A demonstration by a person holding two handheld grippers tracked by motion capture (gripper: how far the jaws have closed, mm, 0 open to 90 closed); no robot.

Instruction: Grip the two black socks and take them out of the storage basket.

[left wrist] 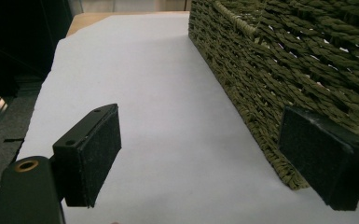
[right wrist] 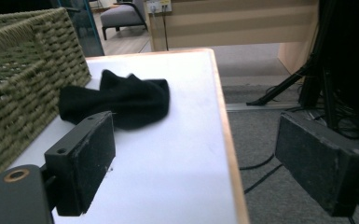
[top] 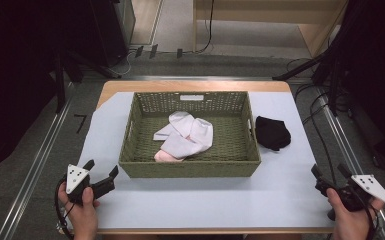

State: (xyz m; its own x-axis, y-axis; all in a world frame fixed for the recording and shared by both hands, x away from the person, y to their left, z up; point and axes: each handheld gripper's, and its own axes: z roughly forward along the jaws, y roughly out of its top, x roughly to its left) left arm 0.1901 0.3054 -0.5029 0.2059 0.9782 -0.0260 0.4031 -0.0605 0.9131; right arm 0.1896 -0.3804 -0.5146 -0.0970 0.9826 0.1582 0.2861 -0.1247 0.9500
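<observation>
A green woven basket stands in the middle of the table and holds a pale pink and white cloth. To its right a black cloth lies crumpled on the white tabletop, also seen ahead of my right jaws as the black cloth. My left gripper rests open at the near left, just off the basket's front left corner, nothing between its jaws. My right gripper is open at the near right edge of the table, empty, well short of the black cloth.
The table has bare white surface along its near side and on both flanks of the basket. Its right edge drops off to grey floor with cables and black stand legs. A wooden counter stands beyond.
</observation>
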